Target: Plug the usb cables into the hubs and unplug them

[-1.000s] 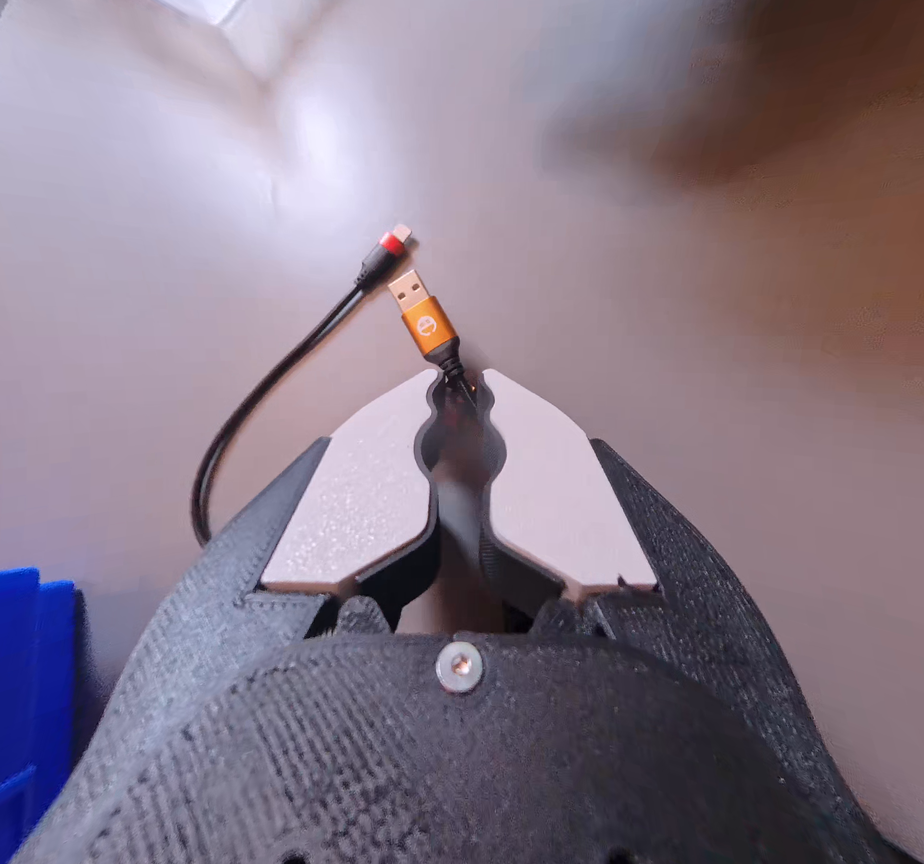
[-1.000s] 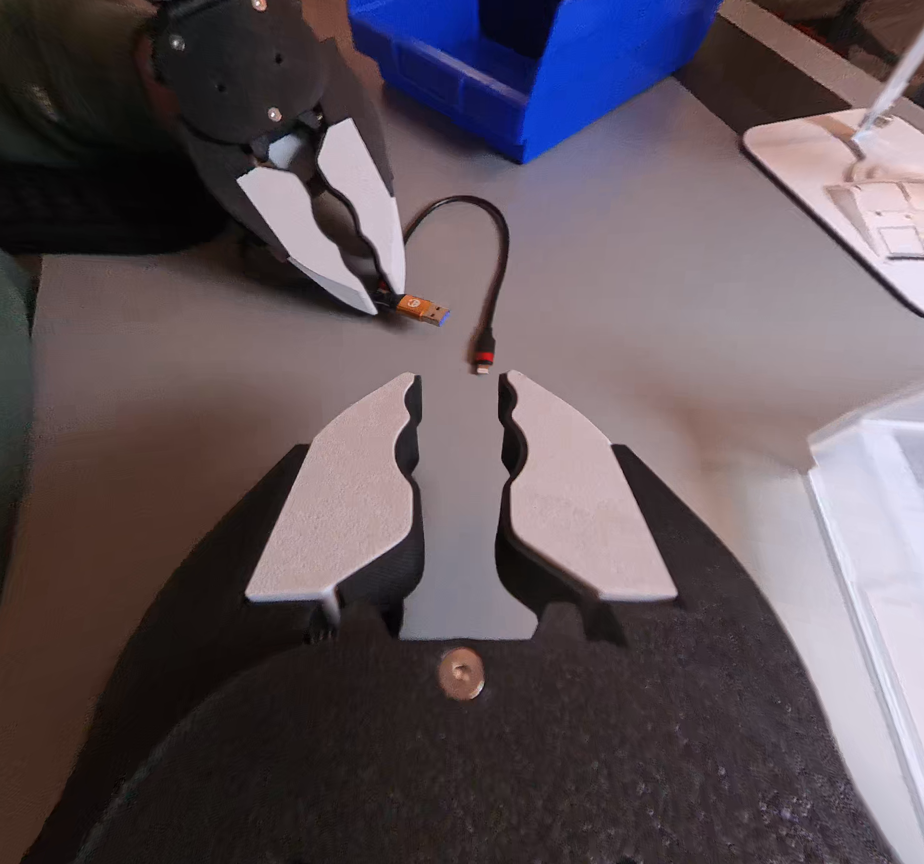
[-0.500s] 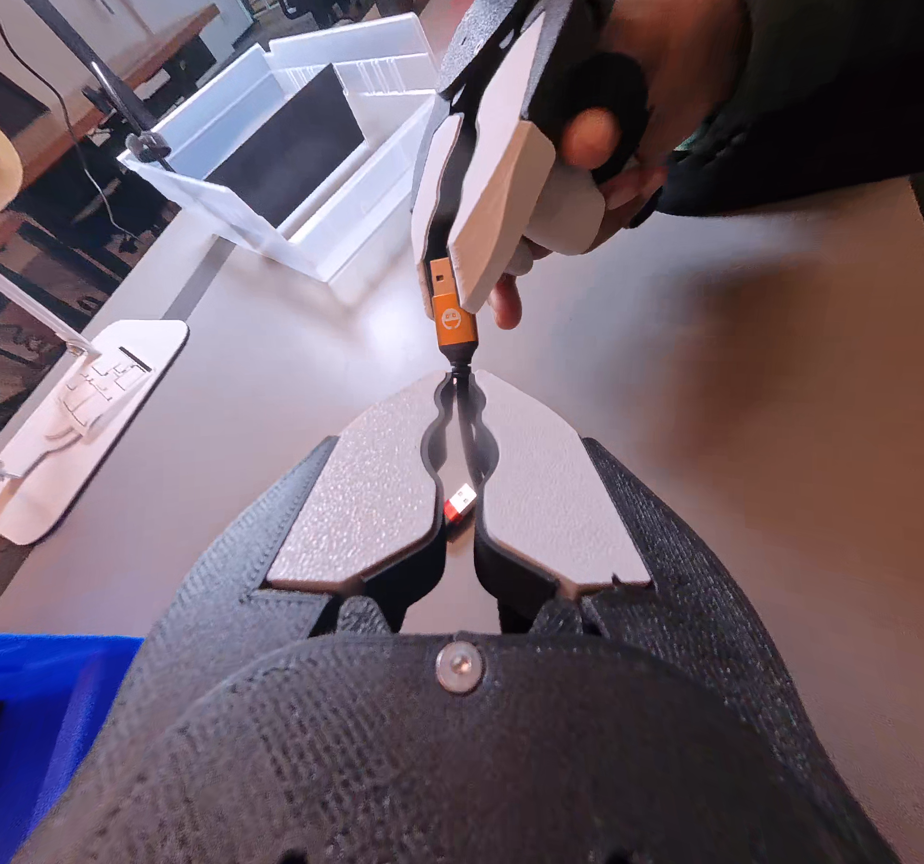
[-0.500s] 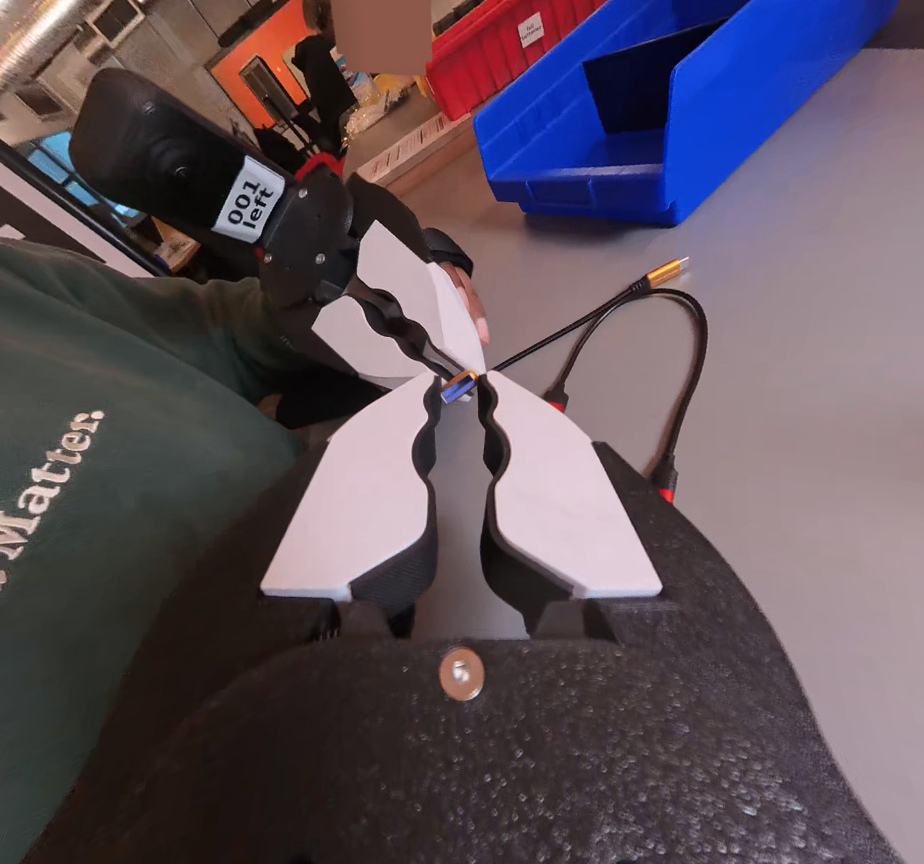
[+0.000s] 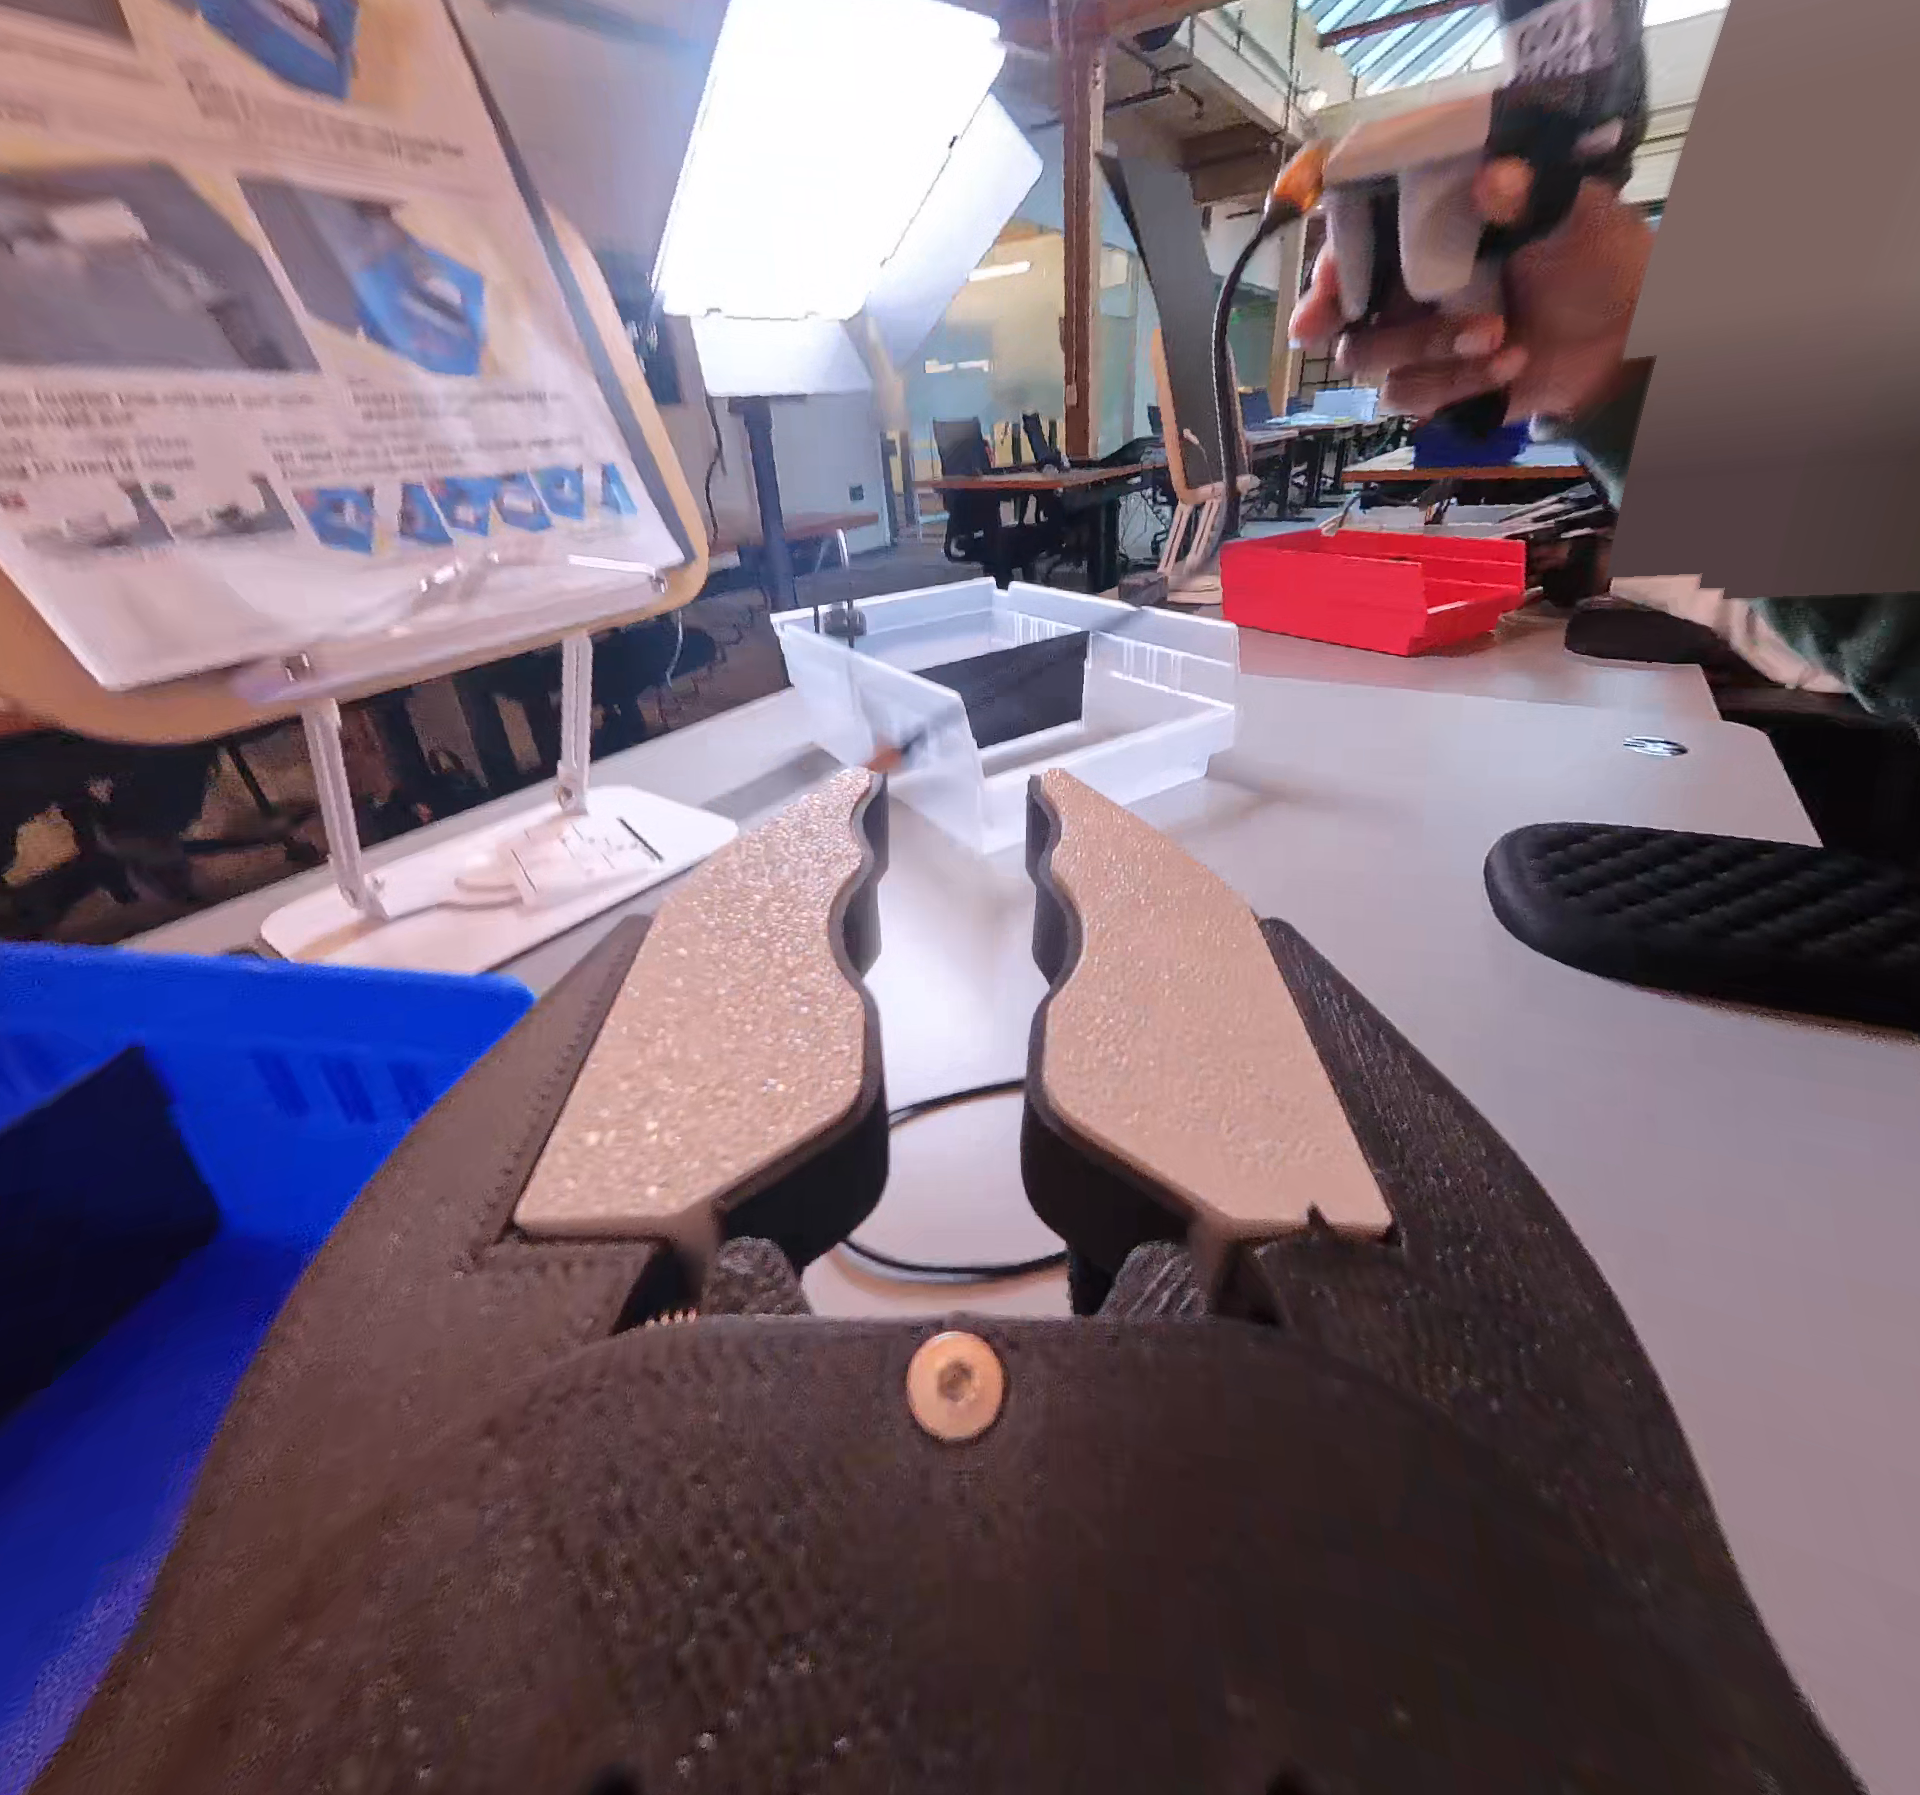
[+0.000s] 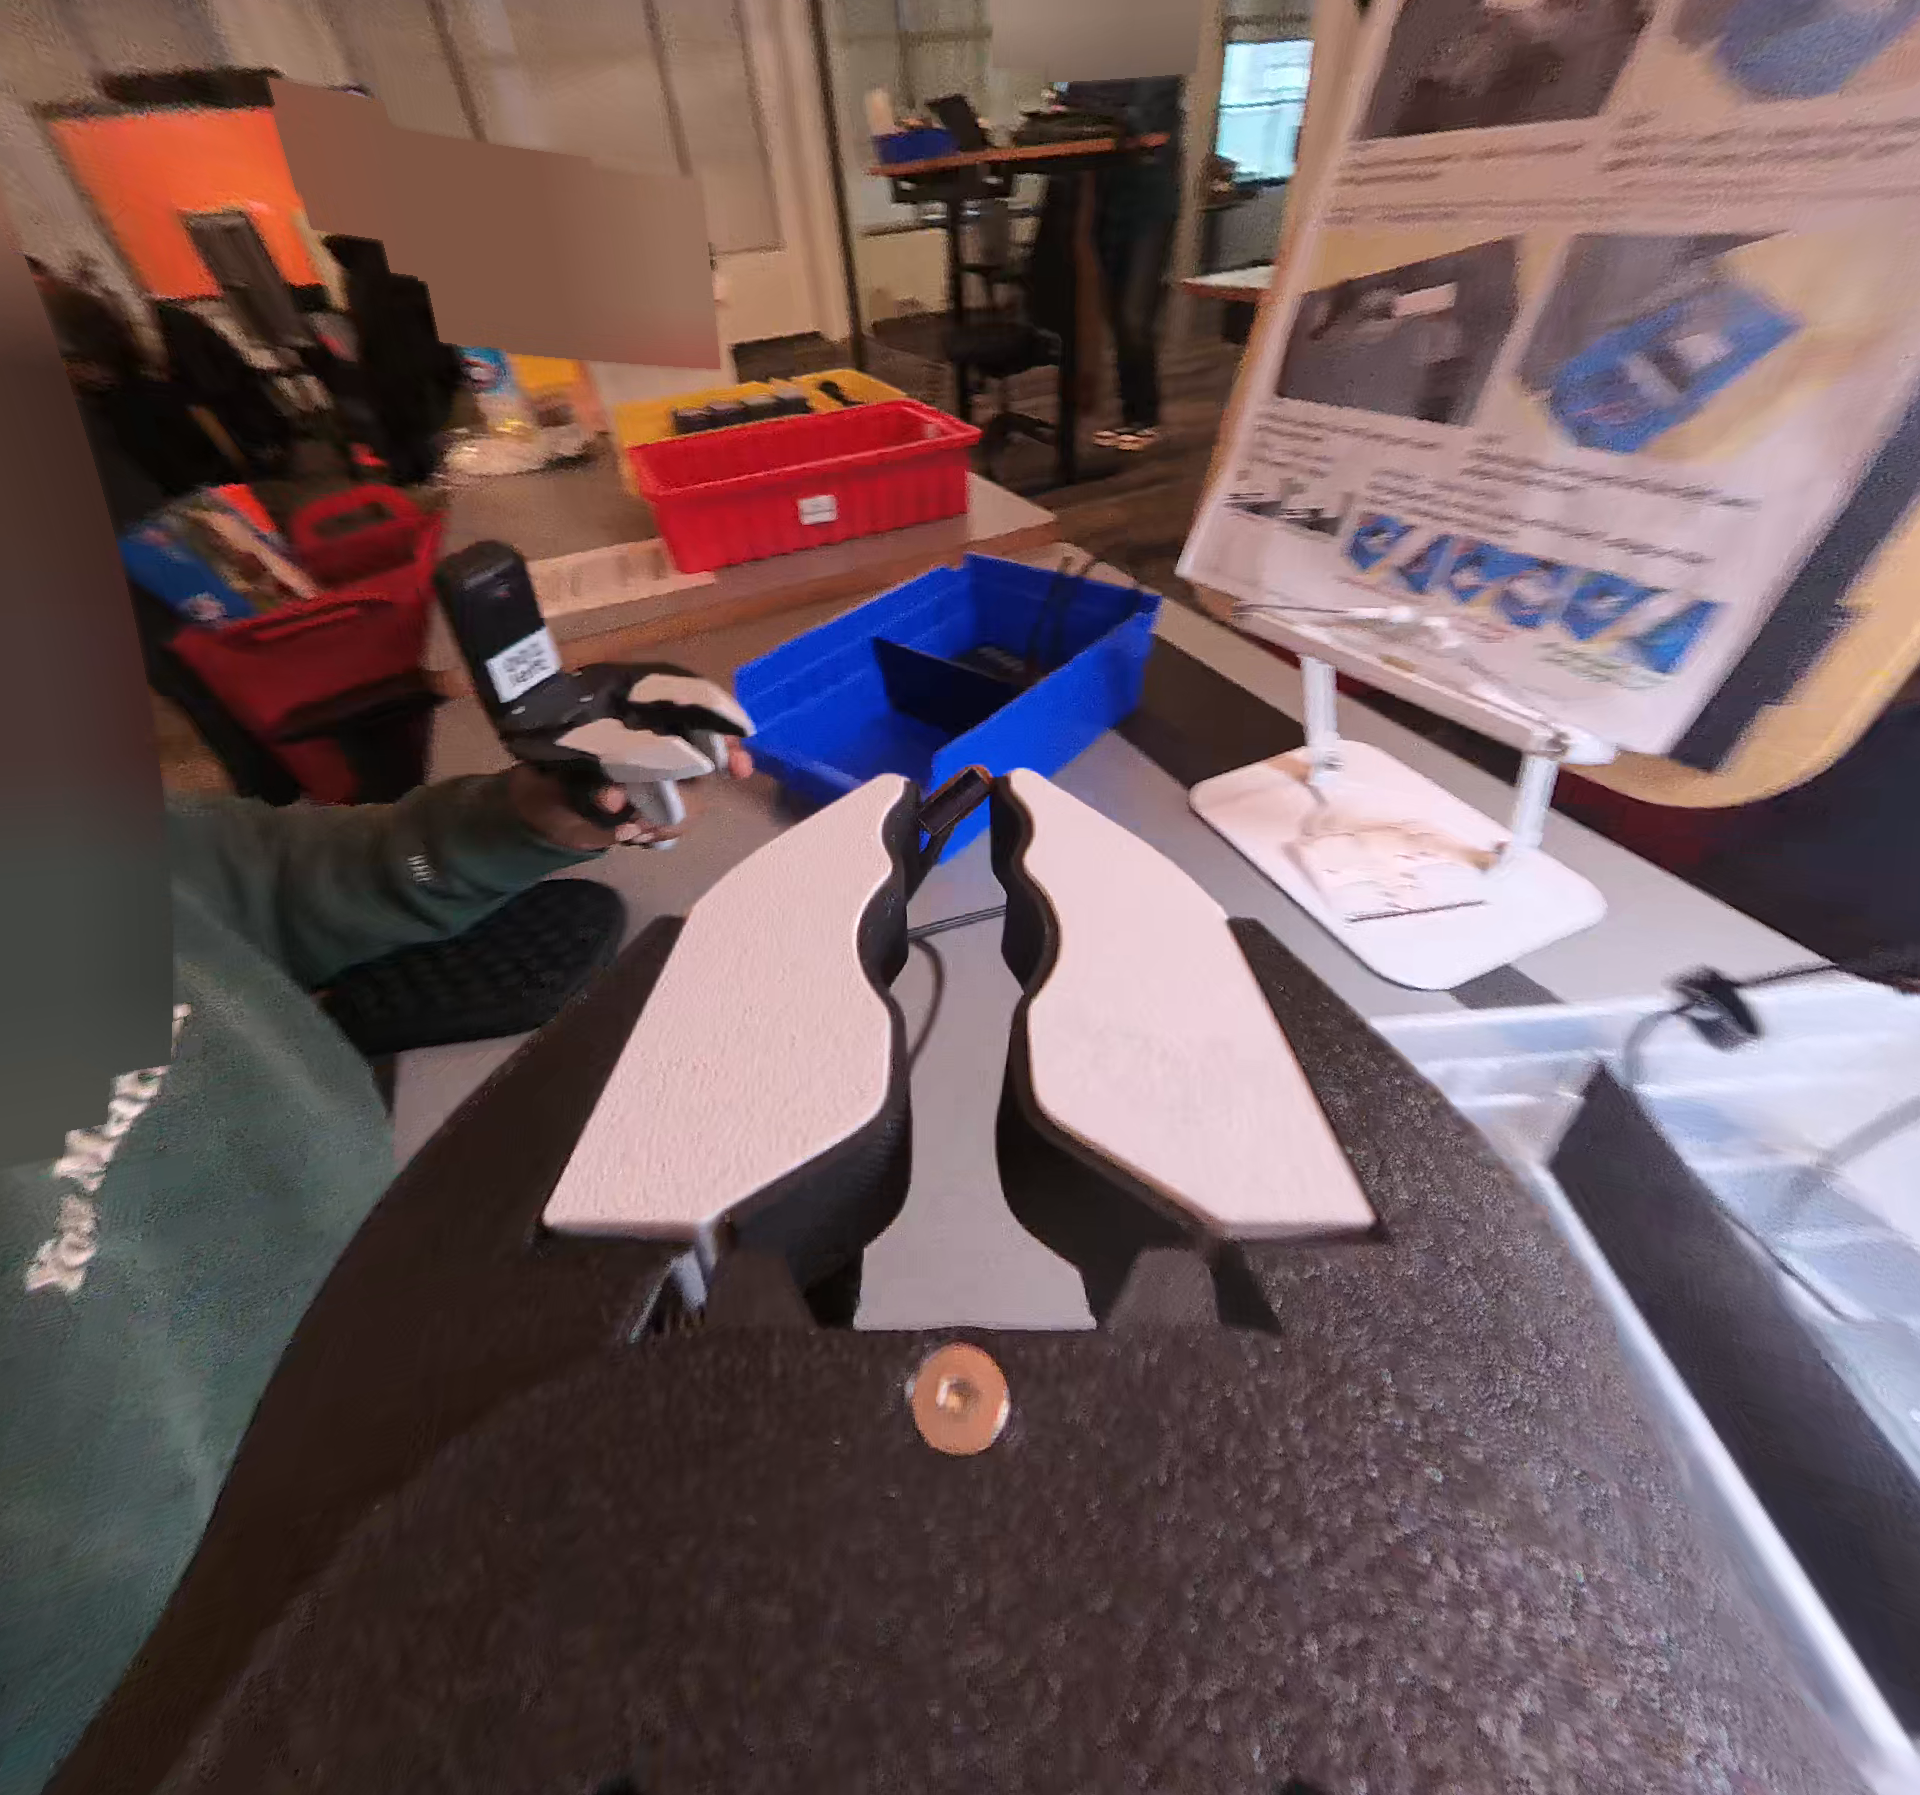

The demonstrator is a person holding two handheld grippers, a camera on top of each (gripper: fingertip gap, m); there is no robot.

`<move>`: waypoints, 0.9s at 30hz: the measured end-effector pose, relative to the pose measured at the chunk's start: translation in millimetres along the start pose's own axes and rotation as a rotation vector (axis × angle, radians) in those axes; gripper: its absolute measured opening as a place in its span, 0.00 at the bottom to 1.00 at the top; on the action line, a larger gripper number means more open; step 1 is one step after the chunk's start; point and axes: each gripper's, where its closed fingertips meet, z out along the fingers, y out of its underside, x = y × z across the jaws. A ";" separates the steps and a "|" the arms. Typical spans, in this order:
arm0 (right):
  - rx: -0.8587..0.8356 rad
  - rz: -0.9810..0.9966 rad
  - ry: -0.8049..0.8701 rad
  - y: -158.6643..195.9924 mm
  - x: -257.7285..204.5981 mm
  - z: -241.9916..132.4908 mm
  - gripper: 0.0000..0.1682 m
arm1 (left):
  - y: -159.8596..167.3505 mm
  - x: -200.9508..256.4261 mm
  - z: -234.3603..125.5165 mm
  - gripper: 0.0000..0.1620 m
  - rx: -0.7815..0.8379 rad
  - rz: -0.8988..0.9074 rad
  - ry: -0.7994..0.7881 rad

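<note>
The grey tabletop lies under both claws, with a blue bin ahead of the right claw and a clear bin ahead of the left claw. The left claw is open and holds nothing. The right claw pinches the plug of a black cable at its tips, and the cable hangs down.

Instruction sheet motion-blurred, cut off at top/left edge. Right gripper tips hide most of the plug; cable partly hidden behind fingers. Blue bin cropped at left.
</note>
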 end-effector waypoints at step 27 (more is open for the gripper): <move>-1.027 -0.121 0.381 204.4 225.4 25.0 0.23 | 54.9 15.7 14.8 0.15 -0.206 0.019 0.099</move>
